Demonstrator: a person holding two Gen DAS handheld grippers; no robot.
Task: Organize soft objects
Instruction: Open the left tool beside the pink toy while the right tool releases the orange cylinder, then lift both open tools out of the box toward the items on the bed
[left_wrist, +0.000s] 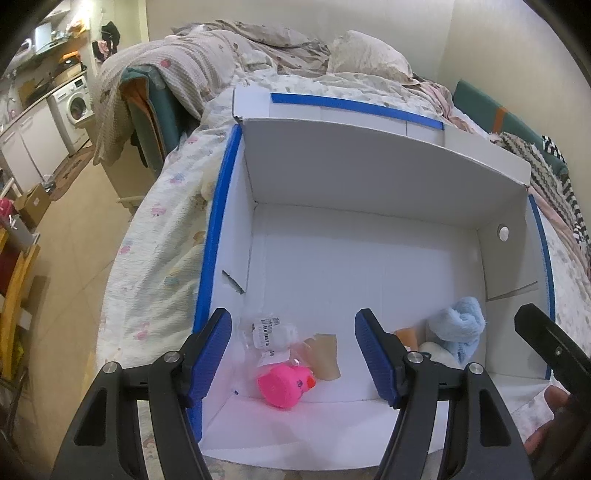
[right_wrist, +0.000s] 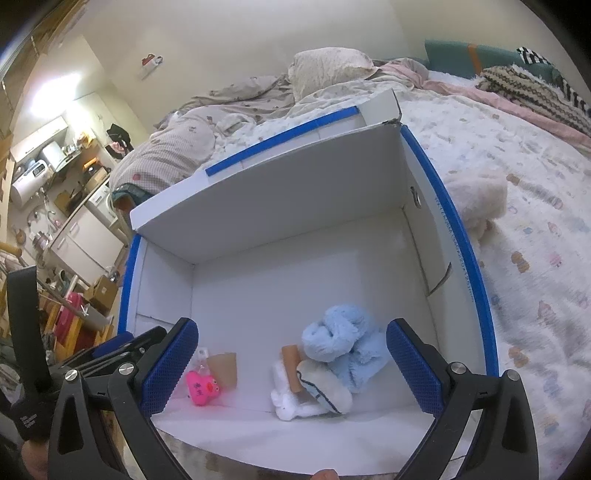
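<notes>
From the left wrist view, the left gripper hangs over the near left corner of the white cardboard box with blue tape along its rim, which sits on the quilted bed; its blue-padded jaws stand apart with nothing between them. Below lie a bright pink squeaky toy, a crumpled clear plastic bag with a barcode label and a tan cardboard piece. A fluffy pale blue plush shows near the right wall. From the right wrist view, the right gripper has its jaws spread wide and empty above that blue plush, which leans on a white plush with a blue-trimmed part; a brown tube rests against them. A cream fluffy toy lies outside the box on the bed, not yet put away. The risk I see: reaching for it, an arm could knock the light box wall and slide it, or the two grippers, close together, could collide.
</notes>
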